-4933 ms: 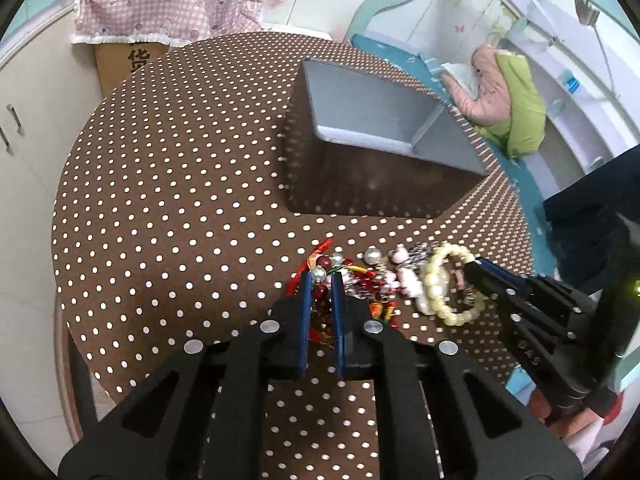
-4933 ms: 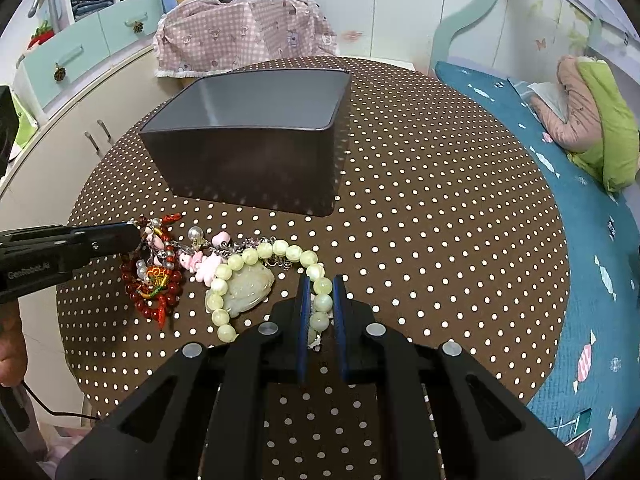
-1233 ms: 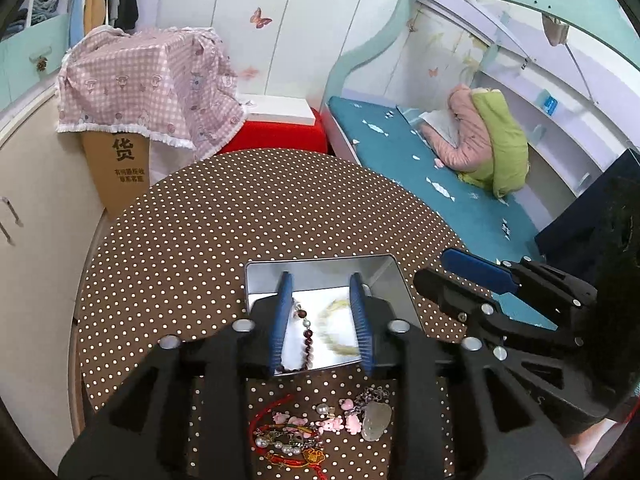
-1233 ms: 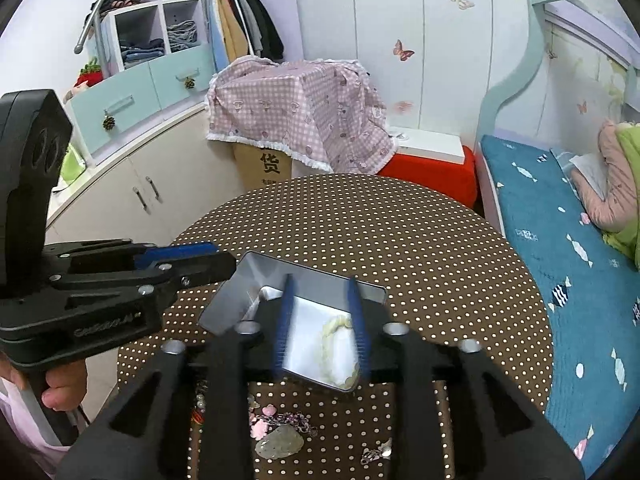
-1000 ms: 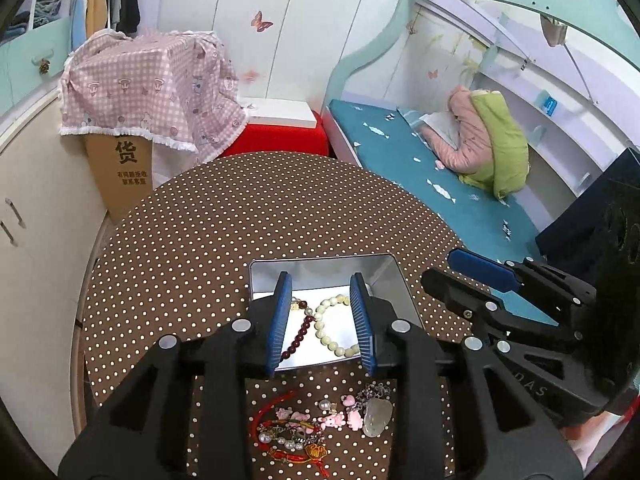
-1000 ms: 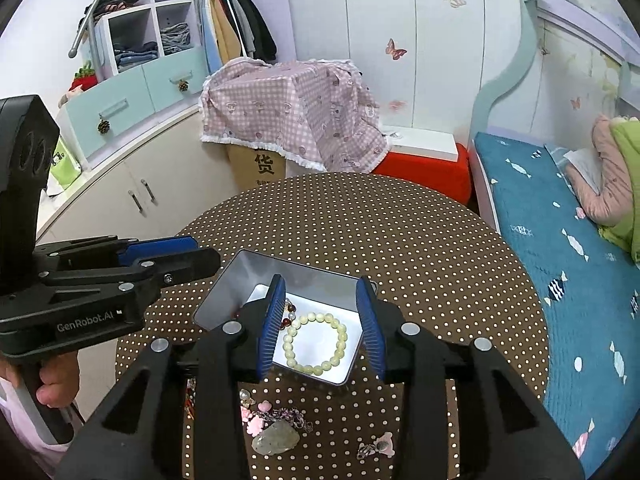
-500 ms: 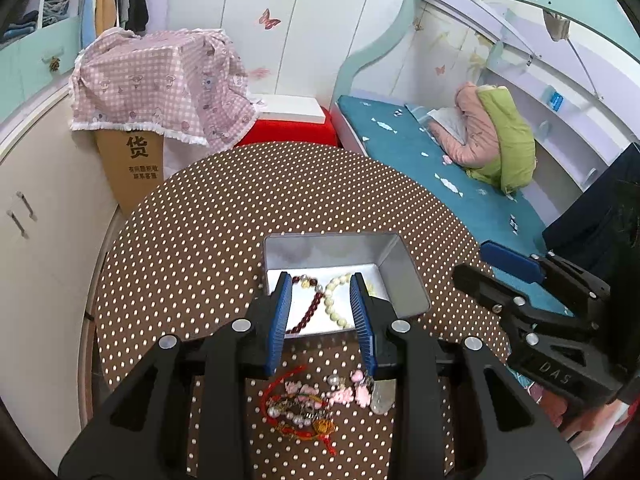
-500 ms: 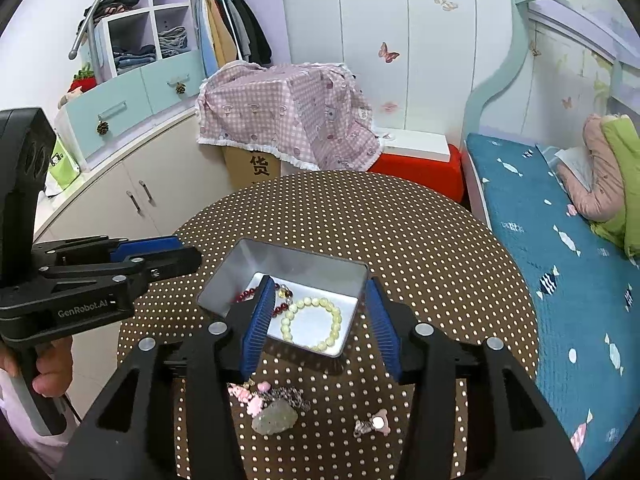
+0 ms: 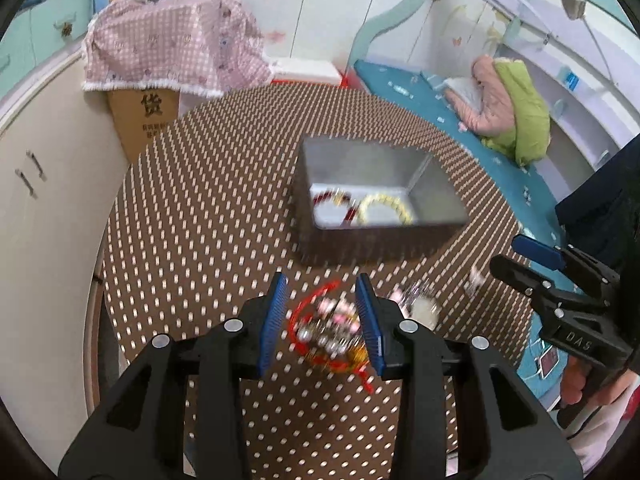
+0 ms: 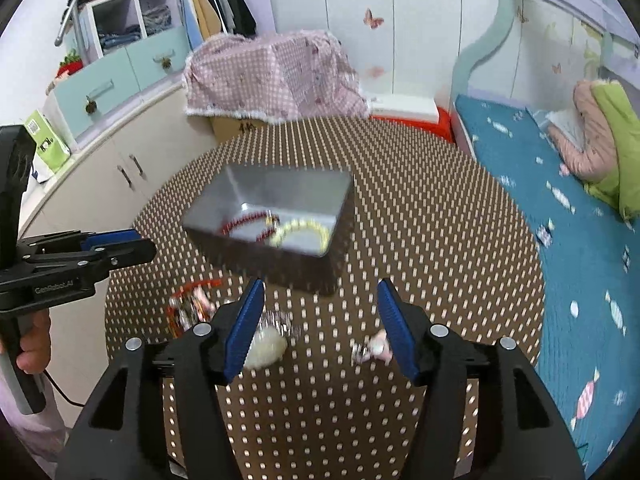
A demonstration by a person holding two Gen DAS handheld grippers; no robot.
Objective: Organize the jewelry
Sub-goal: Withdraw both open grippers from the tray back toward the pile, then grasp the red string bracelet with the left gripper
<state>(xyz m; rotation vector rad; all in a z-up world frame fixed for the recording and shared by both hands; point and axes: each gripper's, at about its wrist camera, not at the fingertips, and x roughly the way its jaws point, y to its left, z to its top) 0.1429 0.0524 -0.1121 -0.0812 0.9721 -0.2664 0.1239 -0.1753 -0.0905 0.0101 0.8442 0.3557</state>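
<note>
Left gripper [image 9: 323, 320] spread, empty, above the red tangle [image 9: 326, 326]; right gripper [image 10: 320, 326] spread, empty, between pendant [image 10: 266, 347] and pink charm [image 10: 376, 350]. 2 bracelets [image 9: 362, 210] lie in the tin [image 9: 384, 246]. Risk: closing on the tangle may snag neighbouring pieces and drag them along.

Two bead bracelets [image 9: 362, 210] in tin [image 9: 436, 196]

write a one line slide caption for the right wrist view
Open right tongs above jewelry pieces on the dotted table, metal box holding two bracelets beyond.
</note>
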